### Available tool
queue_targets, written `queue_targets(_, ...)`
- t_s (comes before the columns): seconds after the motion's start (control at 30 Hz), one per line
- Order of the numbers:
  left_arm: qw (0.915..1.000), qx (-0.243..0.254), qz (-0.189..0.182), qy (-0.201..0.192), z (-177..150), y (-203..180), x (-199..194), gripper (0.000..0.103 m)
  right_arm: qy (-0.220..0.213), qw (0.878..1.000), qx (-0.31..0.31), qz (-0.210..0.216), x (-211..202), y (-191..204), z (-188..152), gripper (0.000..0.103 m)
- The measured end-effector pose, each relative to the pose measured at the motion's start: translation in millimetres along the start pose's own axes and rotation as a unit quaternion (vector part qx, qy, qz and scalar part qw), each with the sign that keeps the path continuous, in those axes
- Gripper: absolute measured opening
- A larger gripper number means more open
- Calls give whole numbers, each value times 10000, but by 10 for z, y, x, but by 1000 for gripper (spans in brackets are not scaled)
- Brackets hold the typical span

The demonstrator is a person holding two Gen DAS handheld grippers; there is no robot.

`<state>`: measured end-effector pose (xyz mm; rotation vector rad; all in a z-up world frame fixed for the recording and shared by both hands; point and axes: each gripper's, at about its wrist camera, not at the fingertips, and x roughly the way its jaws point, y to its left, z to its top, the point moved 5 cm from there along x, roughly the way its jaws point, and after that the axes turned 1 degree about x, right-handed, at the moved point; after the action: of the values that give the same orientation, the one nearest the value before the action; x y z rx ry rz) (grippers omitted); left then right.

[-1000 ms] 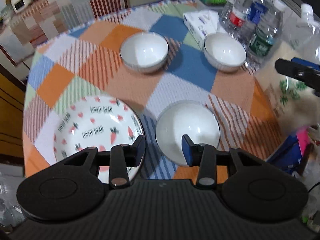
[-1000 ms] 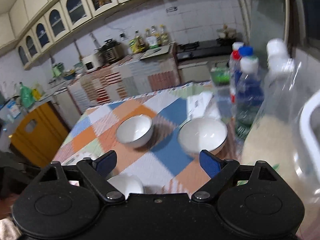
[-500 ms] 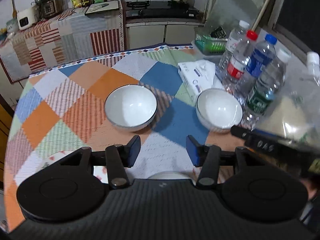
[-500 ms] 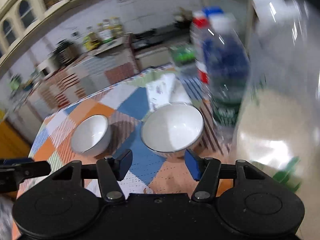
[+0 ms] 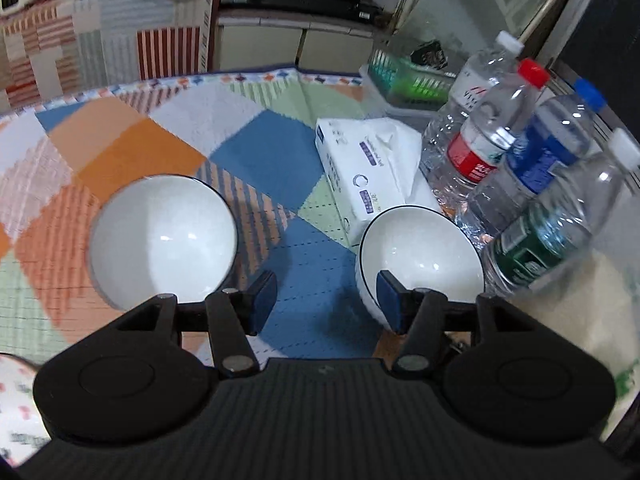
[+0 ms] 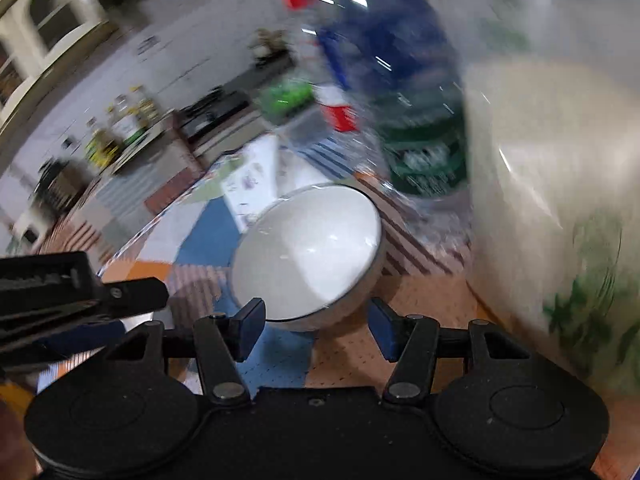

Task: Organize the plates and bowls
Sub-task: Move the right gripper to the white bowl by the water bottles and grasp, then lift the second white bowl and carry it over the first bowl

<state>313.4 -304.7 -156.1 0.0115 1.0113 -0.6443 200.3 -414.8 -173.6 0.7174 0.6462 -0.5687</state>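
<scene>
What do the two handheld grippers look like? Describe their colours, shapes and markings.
The left gripper is matte black: a ribbed body, two round discs, and jointed arms with silver rivets ending in flat blue-padded fingers. The right gripper has the same black build and blue pads. No cables, markings or sleeves are visible.

From my left wrist camera I look down on a patchwork tablecloth [image 5: 264, 152]. My left gripper [image 5: 326, 300] fills the bottom of the frame, its jaws opening, with only blue cloth between them. One white bowl [image 5: 162, 236] sits at left centre. A second white bowl [image 5: 424, 252] sits at right centre, partly behind my right finger. A tissue pack [image 5: 368, 168] lies just above it. Four water bottles [image 5: 520, 168] crowd the right side. A patterned plate [image 5: 18, 404] edges the lower left corner.
</scene>
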Motion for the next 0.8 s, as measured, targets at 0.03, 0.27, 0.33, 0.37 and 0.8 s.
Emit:
queue_targets(0.03, 9999, -99, 16, 25, -4, 13, 63, 52, 10, 9998, 179, 55, 27, -28, -8, 61)
queue_targets(0.27, 9995, -259, -129, 114, -14, 19, 353, 50, 49, 9974, 712, -135, 261, -68, 47, 60)
queue_targets(0.33, 9990, -367, -172, 205, -22, 30, 425, 46, 240, 9959, 850, -206, 349, -89, 56, 56)
queue_targets(0.37, 9989, -388, -173, 201, -26, 30, 452, 46, 339, 9947, 944, -211, 391, -105, 56, 55)
queue_targets(0.8, 9977, -109, -151, 644, -169, -159, 590, 8, 549, 9942, 770, -511, 482, -123, 87, 25)
